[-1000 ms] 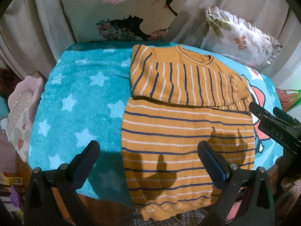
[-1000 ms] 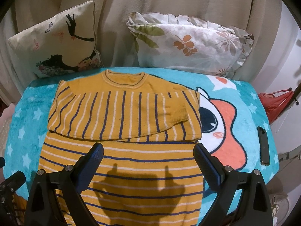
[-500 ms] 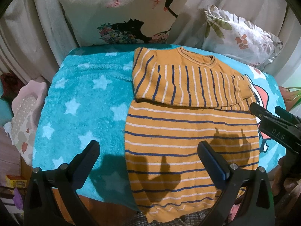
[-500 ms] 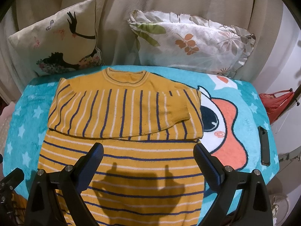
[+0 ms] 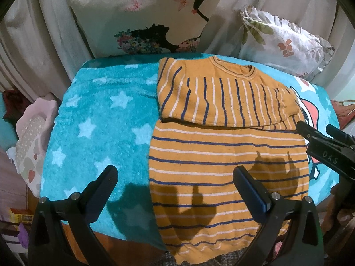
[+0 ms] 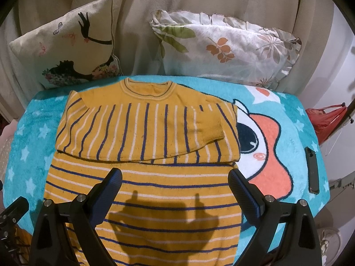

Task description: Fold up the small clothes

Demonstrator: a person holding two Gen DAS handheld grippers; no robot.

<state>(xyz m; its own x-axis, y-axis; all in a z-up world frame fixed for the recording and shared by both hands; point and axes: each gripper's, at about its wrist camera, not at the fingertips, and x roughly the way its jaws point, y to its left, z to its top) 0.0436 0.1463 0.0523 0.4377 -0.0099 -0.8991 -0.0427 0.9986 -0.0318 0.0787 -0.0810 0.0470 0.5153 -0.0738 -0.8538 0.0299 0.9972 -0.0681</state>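
mustard striped sweater [image 6: 142, 177] lying flat on teal star blanket [image 5: 99, 128], sleeves folded across chest, neck pointing at 12, hem hanging toward 6 right under both tools. long axis running 12 to 6. right gripper [image 6: 175, 181] hovering dead over lower body, jaws spread wide, gripping nothing. left gripper [image 5: 175, 179] also gaping empty, sitting over sweater's 9 o'clock edge. guessing hem getting lifted toward 12 next, both equally near.

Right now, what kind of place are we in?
Likely a home living room or bedroom: a striped sweater lies on a teal star blanket, with two throw pillows against draped upholstery behind.
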